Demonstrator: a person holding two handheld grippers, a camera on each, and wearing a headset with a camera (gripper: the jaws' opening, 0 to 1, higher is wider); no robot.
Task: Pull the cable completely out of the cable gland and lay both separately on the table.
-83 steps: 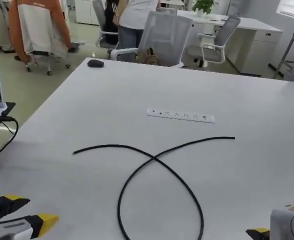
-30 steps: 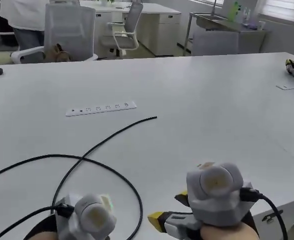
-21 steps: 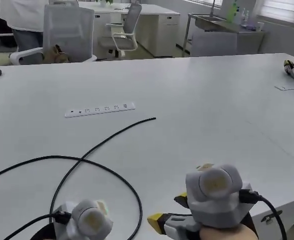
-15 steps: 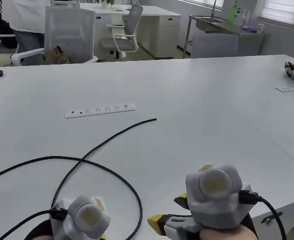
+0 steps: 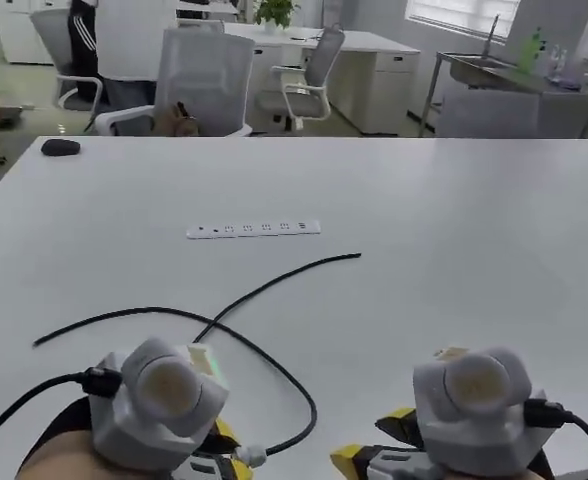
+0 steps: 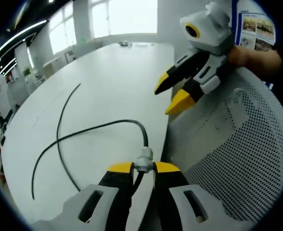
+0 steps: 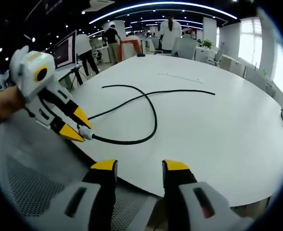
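A long black cable (image 5: pixel 264 290) lies in a crossed loop on the white table (image 5: pixel 454 230). Its near end carries a small white cable gland (image 5: pixel 251 456). My left gripper (image 5: pixel 236 455) is shut on that gland (image 6: pixel 143 161), with the cable (image 6: pixel 83 130) running out from between its yellow tips. From the right gripper view, the left gripper (image 7: pixel 79 127) holds the gland (image 7: pixel 86 132) just off the table's near edge. My right gripper (image 7: pixel 139 166) stands open and holds nothing, a short way to the right of the gland (image 5: pixel 372 438).
A white power strip (image 5: pixel 253 229) lies beyond the cable, and a dark mouse (image 5: pixel 60 147) sits at the far left. Office chairs (image 5: pixel 209 85) and people stand behind the table. A mesh chair back (image 6: pixel 228 159) is close under the grippers.
The head camera has swung, shifting the whole scene. Both grippers have come in to the bottom middle, and the cable's near end with the gland now sits in the left gripper.
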